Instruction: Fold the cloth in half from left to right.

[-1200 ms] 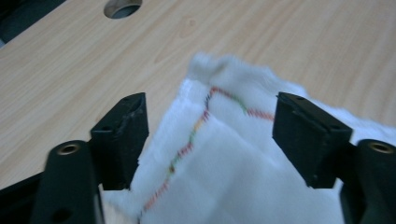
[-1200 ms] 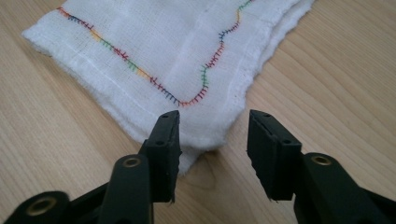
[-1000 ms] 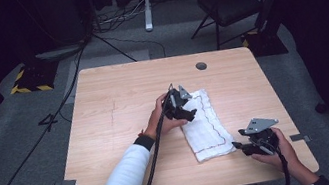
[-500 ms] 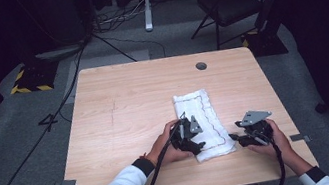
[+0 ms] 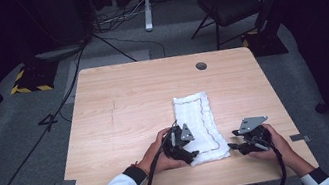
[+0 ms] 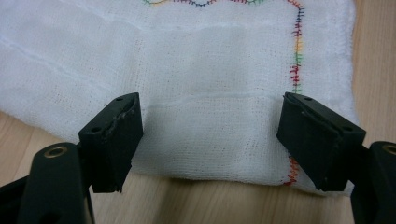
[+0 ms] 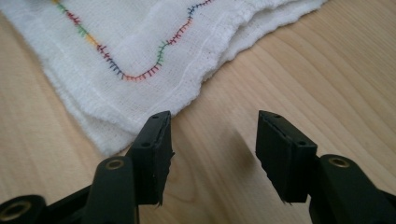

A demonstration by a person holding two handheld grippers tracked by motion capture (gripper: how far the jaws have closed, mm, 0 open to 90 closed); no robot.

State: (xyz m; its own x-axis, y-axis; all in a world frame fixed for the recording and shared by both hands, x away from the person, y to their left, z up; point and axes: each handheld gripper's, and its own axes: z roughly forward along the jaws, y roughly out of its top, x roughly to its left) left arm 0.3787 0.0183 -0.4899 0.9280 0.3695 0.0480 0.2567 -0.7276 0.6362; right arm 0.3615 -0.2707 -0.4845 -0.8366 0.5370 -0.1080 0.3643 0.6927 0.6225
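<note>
A folded white cloth [image 5: 199, 123] with multicoloured stitching lies on the wooden table [image 5: 124, 104]. My left gripper [image 5: 185, 148] sits at the cloth's near-left corner. Its jaws stand open over the cloth's near edge [image 6: 210, 135], one to each side. My right gripper [image 5: 235, 145] rests on the table just right of the cloth's near-right corner. It is open, with bare wood between its jaws and the cloth's corner [image 7: 140, 88] just ahead to the left.
A round dark hole [image 5: 201, 66] marks the table's far right. Beyond the table stand a black chair [image 5: 231, 2], a white stand [image 5: 145, 4] and cables on the grey floor. The table's front edge is close behind both hands.
My left gripper came from the cloth's far-left part down to its near-left corner. The right gripper shifted slightly toward the cloth's near-right corner.
</note>
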